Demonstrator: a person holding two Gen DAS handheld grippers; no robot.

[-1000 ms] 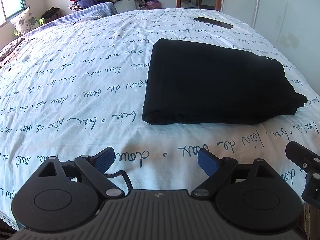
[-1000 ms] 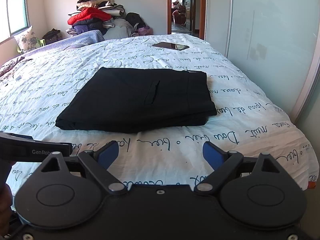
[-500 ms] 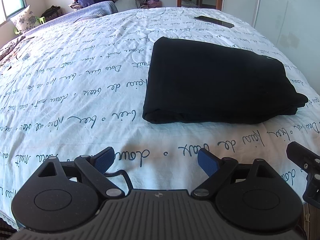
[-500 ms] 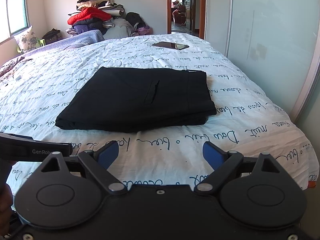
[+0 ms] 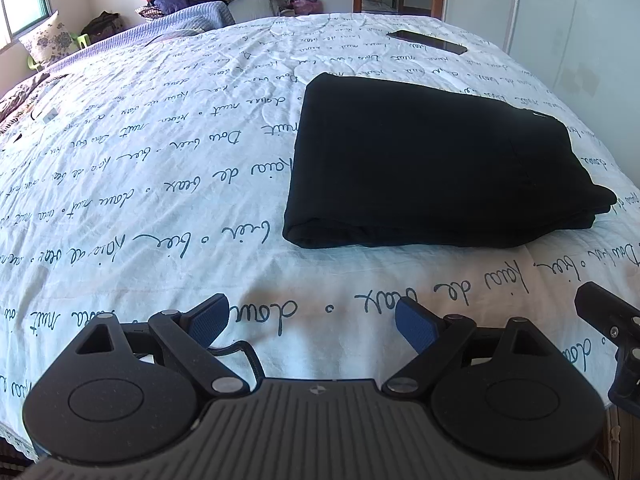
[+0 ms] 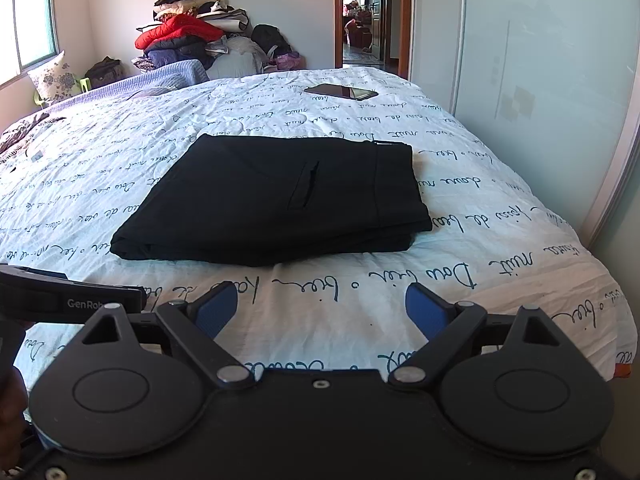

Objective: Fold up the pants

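Black pants (image 5: pixel 432 164) lie folded into a flat rectangle on the white bedspread with dark script (image 5: pixel 140 184); in the right wrist view the pants (image 6: pixel 280 196) show a back pocket slit on top. My left gripper (image 5: pixel 310 322) hovers open near the bed's front edge, short of the pants, nothing between its blue pads. My right gripper (image 6: pixel 320 312) is open too, just in front of the pants' near fold and holding nothing. Part of the right gripper's body (image 5: pixel 616 344) shows at the right edge of the left wrist view.
A dark phone (image 6: pixel 340 91) lies on the far side of the bed. A pile of clothes (image 6: pixel 188 36) stands against the back wall. A wardrobe with frosted sliding doors (image 6: pixel 520 80) runs along the bed's right side. A patterned pillow (image 6: pixel 54 76) sits under the window.
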